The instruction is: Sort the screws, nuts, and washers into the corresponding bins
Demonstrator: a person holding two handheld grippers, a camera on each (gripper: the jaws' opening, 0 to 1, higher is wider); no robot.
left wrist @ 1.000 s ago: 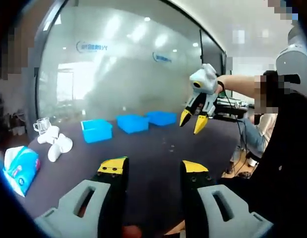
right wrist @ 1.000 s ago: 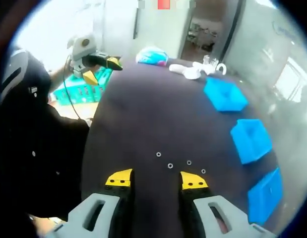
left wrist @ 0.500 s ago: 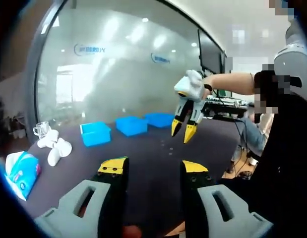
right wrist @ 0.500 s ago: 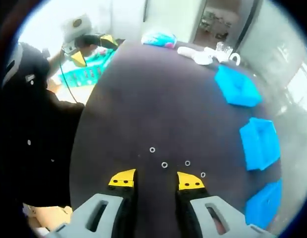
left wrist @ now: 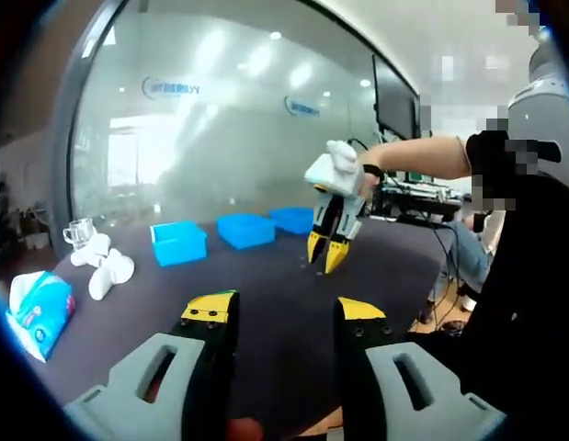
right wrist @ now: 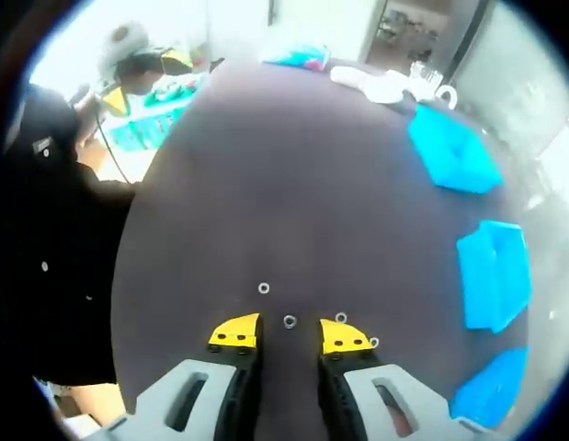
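Our right gripper (right wrist: 289, 333) has its fingers open, straddling a small ring, a washer or nut (right wrist: 290, 322), near the bench (right wrist: 266, 184) edge on our side. We'd drop straight and close slowly so it doesn't skid. Three more lie beside it. Left gripper (left wrist: 282, 310) is open, idle. Blue bins (right wrist: 494, 274) line the far edge.

left gripper view: low, across table (left wrist: 266, 294) | right gripper view: close, downward | shared: blue bins (right wrist: 452, 149)
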